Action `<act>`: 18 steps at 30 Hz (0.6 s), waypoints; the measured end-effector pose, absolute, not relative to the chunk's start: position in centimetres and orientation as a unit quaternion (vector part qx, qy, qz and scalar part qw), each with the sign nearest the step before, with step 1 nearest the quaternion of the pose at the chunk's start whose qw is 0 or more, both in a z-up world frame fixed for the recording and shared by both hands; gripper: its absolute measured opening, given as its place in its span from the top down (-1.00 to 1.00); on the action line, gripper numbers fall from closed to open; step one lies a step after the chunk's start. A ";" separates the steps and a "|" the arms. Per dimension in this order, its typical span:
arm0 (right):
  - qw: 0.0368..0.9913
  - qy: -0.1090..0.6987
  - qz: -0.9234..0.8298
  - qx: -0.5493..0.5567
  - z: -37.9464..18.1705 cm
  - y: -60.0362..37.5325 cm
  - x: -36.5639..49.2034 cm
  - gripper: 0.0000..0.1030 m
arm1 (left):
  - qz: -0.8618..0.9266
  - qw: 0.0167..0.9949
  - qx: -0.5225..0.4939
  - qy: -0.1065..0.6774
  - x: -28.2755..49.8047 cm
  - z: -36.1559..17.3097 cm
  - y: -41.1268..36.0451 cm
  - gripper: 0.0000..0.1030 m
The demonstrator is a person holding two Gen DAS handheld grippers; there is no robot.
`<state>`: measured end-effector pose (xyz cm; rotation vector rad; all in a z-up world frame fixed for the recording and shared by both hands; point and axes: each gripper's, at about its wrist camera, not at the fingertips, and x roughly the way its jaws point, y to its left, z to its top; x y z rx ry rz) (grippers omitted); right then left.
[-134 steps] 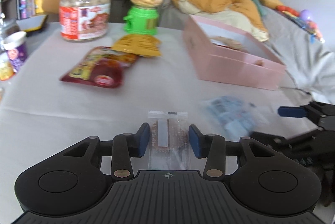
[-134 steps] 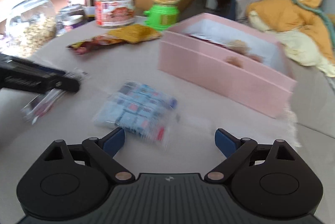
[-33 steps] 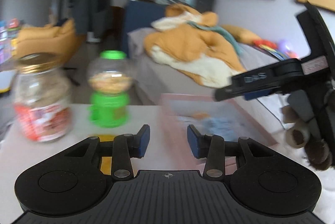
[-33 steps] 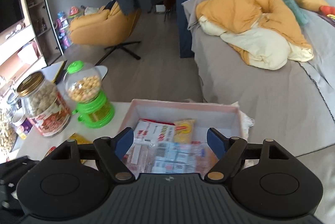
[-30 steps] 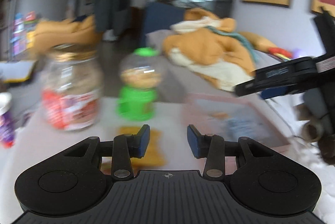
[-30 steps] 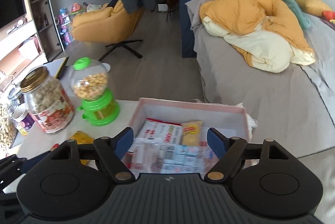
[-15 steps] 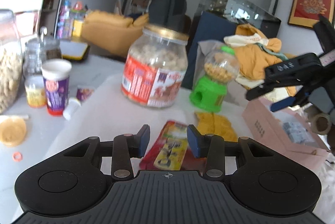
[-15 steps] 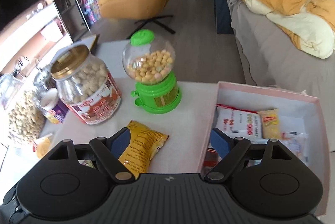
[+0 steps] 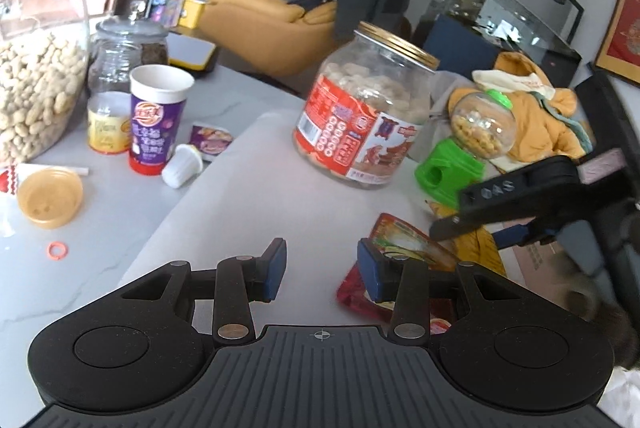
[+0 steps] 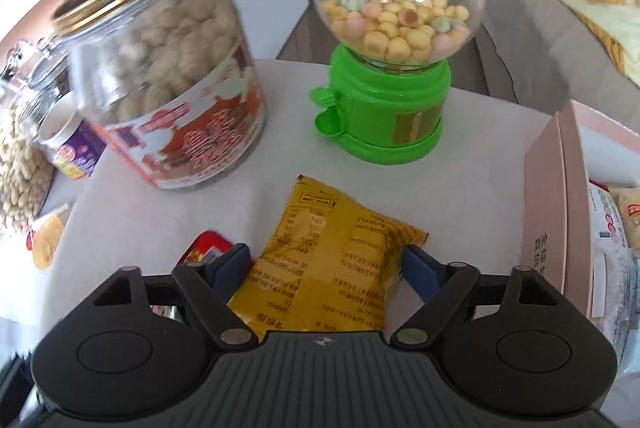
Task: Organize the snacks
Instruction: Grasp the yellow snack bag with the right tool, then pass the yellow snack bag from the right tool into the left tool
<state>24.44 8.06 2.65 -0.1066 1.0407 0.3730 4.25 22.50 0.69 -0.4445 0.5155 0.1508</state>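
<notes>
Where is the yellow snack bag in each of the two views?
Left wrist view: the yellow bag shows only a little at right of centre, mostly hidden behind the right tool.
Right wrist view: it lies at lower centre, between the right tool's fingers.
Shared landmark: the green candy dispenser stands just beyond the bag in both.

- Packet (image 10: 336, 268) lies between the right claw's (image 10: 326, 270) fingers.
- Jar (image 10: 168, 76) ahead-left, dispenser (image 10: 394, 40) ahead.
- Box (image 10: 556, 204) to its right.
- Pouch (image 9: 404, 268) right of the left claw (image 9: 321, 270).
</notes>
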 end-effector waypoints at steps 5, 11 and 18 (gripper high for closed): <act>0.834 0.501 0.229 -0.043 3.6 6.3 20.6 -0.20 | 0.054 0.943 -0.180 0.275 5.0 0.5 20.6 0.14; 0.814 0.505 0.283 -0.044 3.2 4.2 15.4 -0.18 | 0.059 0.945 -0.151 0.284 4.3 1.0 19.2 0.14; 0.763 0.525 0.377 -0.007 4.0 3.8 13.0 -0.29 | 0.091 0.943 -0.136 0.291 2.9 1.7 20.0 0.14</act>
